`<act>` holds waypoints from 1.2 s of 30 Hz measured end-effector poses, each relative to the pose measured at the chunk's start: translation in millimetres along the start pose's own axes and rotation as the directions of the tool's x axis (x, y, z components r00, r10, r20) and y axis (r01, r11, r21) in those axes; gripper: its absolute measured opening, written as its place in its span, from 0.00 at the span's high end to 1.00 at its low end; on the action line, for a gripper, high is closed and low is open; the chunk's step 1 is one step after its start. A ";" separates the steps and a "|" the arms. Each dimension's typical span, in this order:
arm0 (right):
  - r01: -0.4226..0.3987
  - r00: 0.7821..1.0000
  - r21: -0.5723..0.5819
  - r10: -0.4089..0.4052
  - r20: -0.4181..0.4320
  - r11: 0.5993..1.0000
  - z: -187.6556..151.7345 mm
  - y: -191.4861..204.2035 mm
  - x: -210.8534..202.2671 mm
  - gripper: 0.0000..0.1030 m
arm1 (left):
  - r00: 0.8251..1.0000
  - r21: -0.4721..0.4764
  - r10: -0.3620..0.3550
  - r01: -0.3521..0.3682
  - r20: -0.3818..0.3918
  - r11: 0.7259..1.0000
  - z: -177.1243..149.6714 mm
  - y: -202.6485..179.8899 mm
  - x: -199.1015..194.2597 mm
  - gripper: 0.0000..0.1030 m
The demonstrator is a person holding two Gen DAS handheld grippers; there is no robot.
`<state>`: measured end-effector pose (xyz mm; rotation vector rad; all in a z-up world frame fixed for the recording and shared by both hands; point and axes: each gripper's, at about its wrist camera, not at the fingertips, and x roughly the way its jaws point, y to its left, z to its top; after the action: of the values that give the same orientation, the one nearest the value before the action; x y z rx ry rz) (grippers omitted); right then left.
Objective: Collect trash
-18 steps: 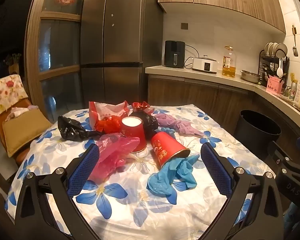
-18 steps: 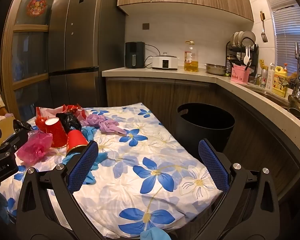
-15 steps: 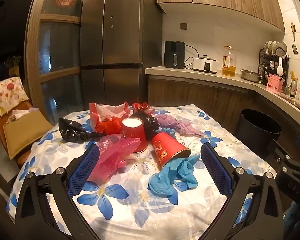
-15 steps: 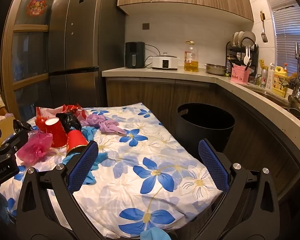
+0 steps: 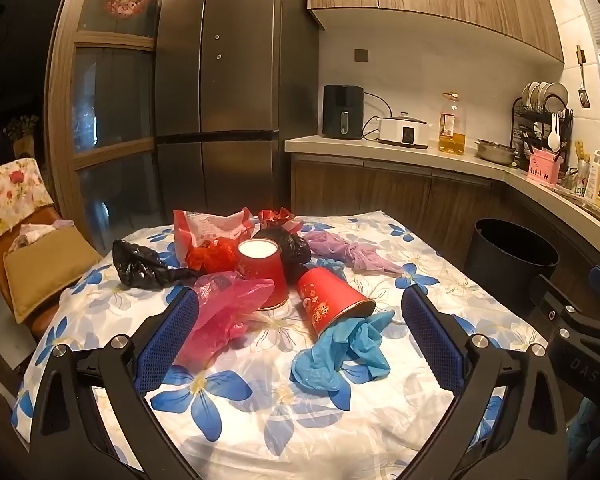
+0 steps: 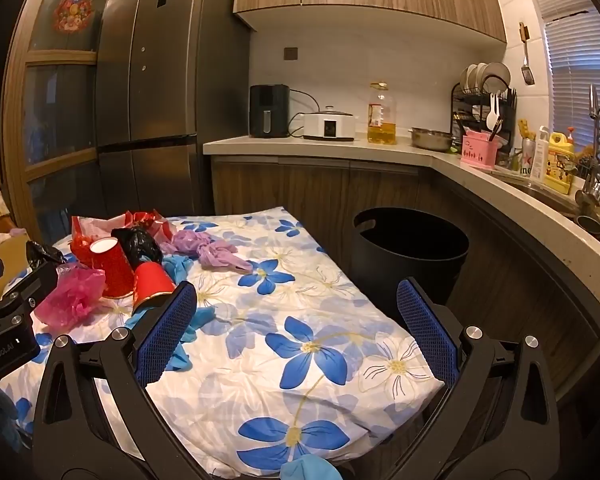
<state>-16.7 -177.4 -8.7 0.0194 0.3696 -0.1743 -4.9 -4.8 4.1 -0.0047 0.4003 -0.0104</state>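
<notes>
Left claw (image 5: 300, 328): wide apart, nothing in it. It hangs over the near side of the worktop (image 5: 260, 432) and points a bit down at the pile of trash.
Right claw (image 6: 296, 320): wide apart too, and empty. It hangs over the bare side of the flowered cloth, near the bin.
What just changed: almost nothing. Both claws sit where they were half a second ago, and no trash has moved.
What that means: I think the job has not really started. Nothing is picked up yet.
Trash pile: it is all on the far left part of the worktop, bunched close together.
Blue glove (image 5: 340, 356): closest to the left claw. It spills out of the tipped red cup (image 5: 328, 300).
Other red cup (image 5: 262, 270): stands upside down, just behind the pink bag (image 5: 224, 308).
More trash: a black bag (image 5: 140, 266), a purple bag (image 5: 348, 254) and a red and white wrapper (image 5: 208, 228) behind.
Bin (image 6: 410, 256): black, open on top, on the floor just beside the worktop.
Best guess for next: the left claw goes for the blue glove or pink bag.
</notes>
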 end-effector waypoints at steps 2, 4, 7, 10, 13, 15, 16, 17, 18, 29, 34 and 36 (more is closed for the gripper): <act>0.001 1.000 0.000 -0.001 -0.001 1.000 -0.1 0.0 0.0 0.04 | 1.000 0.002 -0.001 0.001 0.000 1.000 -0.3 -0.2 -0.4 0.05; 0.001 1.000 0.000 -0.001 -0.002 1.000 -0.1 0.1 0.1 0.04 | 1.000 0.005 -0.002 0.002 -0.003 1.000 0.4 -0.7 0.5 0.05; 0.001 1.000 0.001 -0.001 0.000 1.000 -0.1 -0.3 -0.3 0.04 | 1.000 0.007 -0.003 0.003 -0.002 1.000 0.7 -1.5 0.0 0.05; 0.001 1.000 0.002 -0.001 0.000 1.000 -0.1 -0.4 -0.4 0.04 | 1.000 0.006 -0.004 0.004 -0.001 1.000 0.0 -1.1 0.5 0.05; 0.001 1.000 0.002 -0.001 -0.001 1.000 0.0 -0.6 -0.4 0.04 | 1.000 0.006 -0.008 0.008 -0.002 1.000 -0.1 -1.4 0.8 0.05; 0.001 1.000 0.002 -0.001 0.000 1.000 0.0 -0.7 -0.6 0.04 | 1.000 0.007 -0.010 0.010 -0.001 1.000 -0.2 -1.7 0.9 0.05; 0.001 1.000 0.002 -0.001 0.000 1.000 0.0 -0.7 -0.7 0.04 | 1.000 0.008 -0.010 0.010 -0.001 1.000 -0.5 -2.2 0.4 0.05; 0.000 1.000 0.002 0.000 0.000 1.000 0.1 -1.0 -0.8 0.04 | 1.000 0.009 -0.011 0.011 0.000 1.000 -0.4 -2.4 0.4 0.05; 0.000 1.000 0.002 0.000 0.000 1.000 0.1 -1.1 -0.8 0.04 | 1.000 0.009 -0.012 0.012 0.000 1.000 -1.0 -2.1 0.7 0.05; 0.002 1.000 0.004 -0.002 0.001 1.000 0.4 -2.0 -1.4 0.04 | 1.000 0.011 -0.023 0.023 0.000 1.000 -2.3 -2.6 0.7 0.05; 0.003 1.000 0.004 -0.003 0.000 1.000 -0.2 1.0 1.0 0.04 | 1.000 0.011 -0.025 0.025 0.001 1.000 -2.7 -2.7 0.7 0.05; 0.001 1.000 0.005 -0.001 0.000 1.000 0.4 -0.2 -0.6 0.04 | 1.000 0.011 -0.026 0.026 0.001 1.000 -2.8 -2.6 0.7 0.05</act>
<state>-17.2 -177.6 -8.1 0.0241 0.3696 -0.1765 -5.4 -7.4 1.3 0.0007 0.3994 -0.0383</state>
